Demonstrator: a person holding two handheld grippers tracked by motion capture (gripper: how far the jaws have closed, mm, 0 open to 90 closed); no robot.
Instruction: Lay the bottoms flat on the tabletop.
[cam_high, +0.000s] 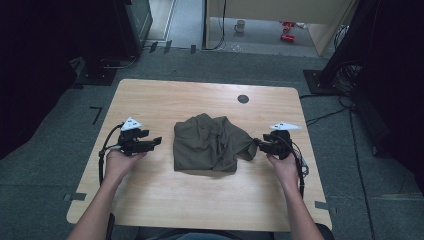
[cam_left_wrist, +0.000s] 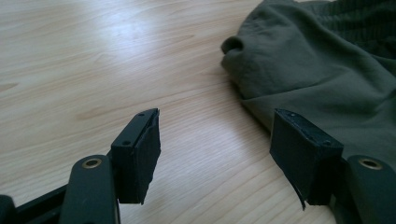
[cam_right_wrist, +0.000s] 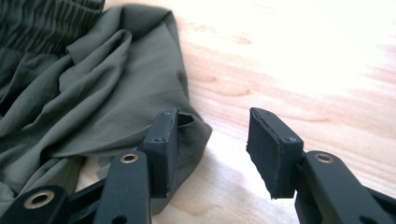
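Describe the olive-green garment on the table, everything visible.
The olive-green fabric garment looks like thin woven cloth, loosely folded into a rumpled, roughly square bundle in the middle of the light wooden table. A gathered, ribbed band, probably an elastic waist, shows at its far edge in the right gripper view. One corner is drawn out to a point towards the right gripper, whose open jaws stand at its edge, gripping nothing. The left gripper is open beside its other side.

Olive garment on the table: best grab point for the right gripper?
Grip the pulled-out corner of the olive garment pointing toward the right gripper. Come in level from the garment's right side: that corner sticks out thin and flat on the table, while the middle is bunched.
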